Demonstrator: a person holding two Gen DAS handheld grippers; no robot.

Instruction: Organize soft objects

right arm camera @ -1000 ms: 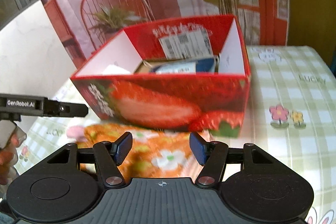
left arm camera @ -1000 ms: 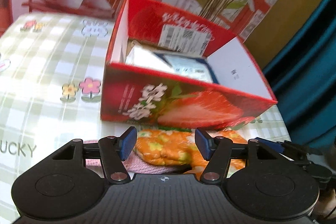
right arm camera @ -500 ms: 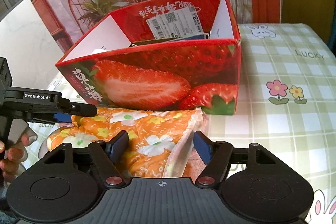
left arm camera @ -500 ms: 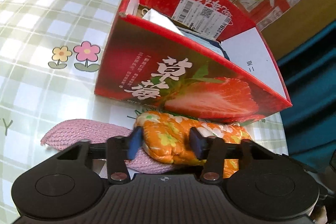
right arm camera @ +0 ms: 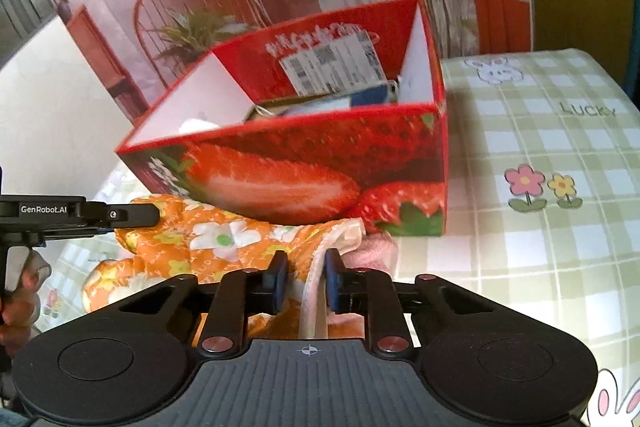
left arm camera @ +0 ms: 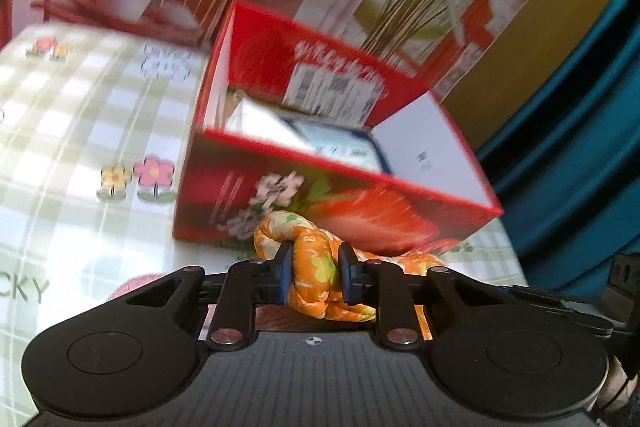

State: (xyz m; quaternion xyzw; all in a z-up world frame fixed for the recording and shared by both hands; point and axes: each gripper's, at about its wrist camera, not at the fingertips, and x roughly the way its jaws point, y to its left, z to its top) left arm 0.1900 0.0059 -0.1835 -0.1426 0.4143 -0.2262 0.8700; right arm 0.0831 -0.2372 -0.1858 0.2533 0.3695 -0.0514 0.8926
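With my left gripper point(left arm camera: 313, 277) and right gripper point(right arm camera: 304, 281) each clamped on an end of the orange cloth point(right arm camera: 224, 239), it hung just before the box point(right arm camera: 320, 163), not yet inside, a pink cloth point(right arm camera: 370, 247) untouched on the table point(right arm camera: 560, 247).

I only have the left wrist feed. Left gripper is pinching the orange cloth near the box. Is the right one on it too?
Observer: Yes. The right gripper is shut on the orange cloth, at its white-lined edge.
Operator: Anything under that end?
Observer: A pink cloth shows beside the right gripper, against the strawberry box.
Operator: Does the left gripper show in that view?
Observer: Yes, from the side, reaching in at the cloth's far end.
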